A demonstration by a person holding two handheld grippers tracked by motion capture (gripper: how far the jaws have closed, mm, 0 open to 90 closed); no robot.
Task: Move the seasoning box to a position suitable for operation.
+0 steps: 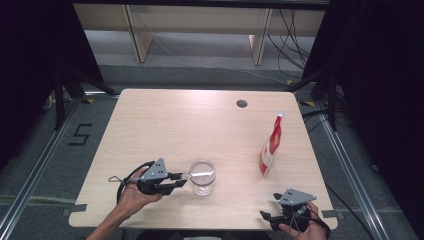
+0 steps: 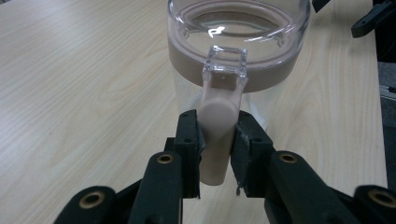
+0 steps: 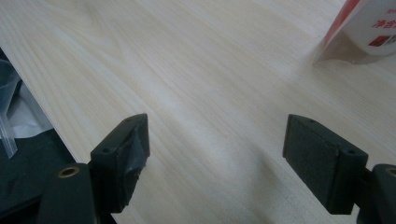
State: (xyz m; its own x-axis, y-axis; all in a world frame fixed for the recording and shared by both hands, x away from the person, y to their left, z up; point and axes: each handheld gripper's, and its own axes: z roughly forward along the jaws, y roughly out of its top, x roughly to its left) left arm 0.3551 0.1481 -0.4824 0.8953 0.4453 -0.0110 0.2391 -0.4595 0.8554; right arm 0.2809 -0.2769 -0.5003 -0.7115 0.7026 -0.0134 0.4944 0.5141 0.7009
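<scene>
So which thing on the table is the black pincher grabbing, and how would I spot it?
Look at the pale wooden table, at its near edge toward the left. There stands a clear jug with a beige band round its top, and the left gripper is shut on its beige handle. Its only neighbour, the red and white pouch further right, is not see-through.

The red-and-white pouch is cut off by the right gripper view's top edge

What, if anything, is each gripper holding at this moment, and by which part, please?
The left gripper is closed on the clear jug by its beige handle, a finger on each side. The right gripper is open over the bare table, holding nothing.
</scene>
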